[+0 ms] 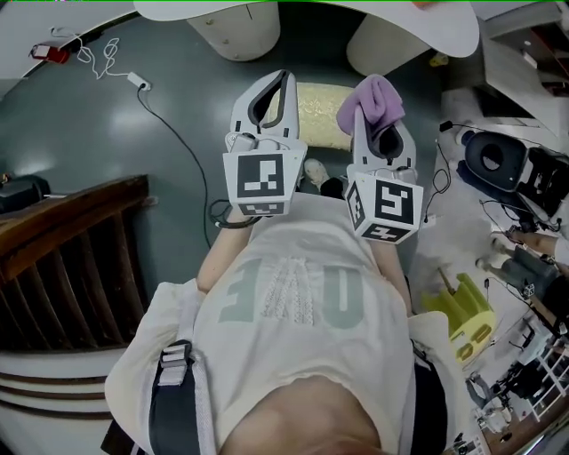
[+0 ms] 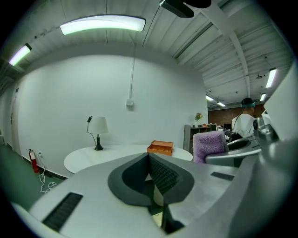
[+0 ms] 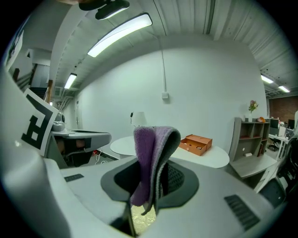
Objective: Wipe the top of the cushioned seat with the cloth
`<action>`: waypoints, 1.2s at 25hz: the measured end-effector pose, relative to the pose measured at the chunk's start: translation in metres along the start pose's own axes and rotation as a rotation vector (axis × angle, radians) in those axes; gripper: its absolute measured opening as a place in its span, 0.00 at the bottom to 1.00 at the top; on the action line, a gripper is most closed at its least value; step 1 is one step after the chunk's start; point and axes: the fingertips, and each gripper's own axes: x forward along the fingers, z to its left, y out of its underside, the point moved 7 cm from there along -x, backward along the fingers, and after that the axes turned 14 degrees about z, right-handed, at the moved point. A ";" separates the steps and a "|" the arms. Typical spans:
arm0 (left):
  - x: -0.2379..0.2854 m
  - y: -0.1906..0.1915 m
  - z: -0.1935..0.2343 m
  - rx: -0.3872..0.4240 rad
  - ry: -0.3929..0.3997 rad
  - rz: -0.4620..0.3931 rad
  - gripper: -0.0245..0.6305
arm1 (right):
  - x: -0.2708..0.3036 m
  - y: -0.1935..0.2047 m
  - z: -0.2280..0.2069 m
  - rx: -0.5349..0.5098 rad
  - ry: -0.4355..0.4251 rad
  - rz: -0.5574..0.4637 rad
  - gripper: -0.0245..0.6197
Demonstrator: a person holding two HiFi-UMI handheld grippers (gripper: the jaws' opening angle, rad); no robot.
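Observation:
The cushioned seat [image 1: 322, 111], pale yellow, stands on the floor below and shows between my two raised grippers. A strip of the seat [image 3: 142, 218] also shows under the right jaws. A purple cloth [image 1: 372, 102] is folded over the tips of my right gripper [image 1: 366, 120], which is shut on it. In the right gripper view the cloth [image 3: 151, 158] drapes between the pads of the right gripper [image 3: 156, 183]. My left gripper [image 1: 283, 80] is held beside it, well above the seat. The left gripper [image 2: 151, 162] has its jaws together and holds nothing.
A white round table [image 1: 427, 27] with cylindrical bases [image 1: 236, 31] stands beyond the seat and carries a lamp [image 2: 98, 132] and an orange box [image 2: 160, 147]. A dark wooden railing [image 1: 71, 240] is at left, a cable [image 1: 178, 142] crosses the floor, and equipment [image 1: 493, 160] clutters the right.

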 end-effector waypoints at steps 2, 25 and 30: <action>0.002 0.000 -0.004 -0.002 -0.008 0.009 0.05 | 0.002 -0.001 -0.003 -0.003 -0.016 -0.001 0.19; 0.093 0.070 0.007 -0.099 -0.018 0.073 0.05 | 0.112 0.050 -0.035 -0.054 -0.102 0.079 0.19; 0.149 0.133 0.020 -0.068 -0.027 0.099 0.05 | 0.181 0.104 -0.046 -0.069 -0.112 0.131 0.19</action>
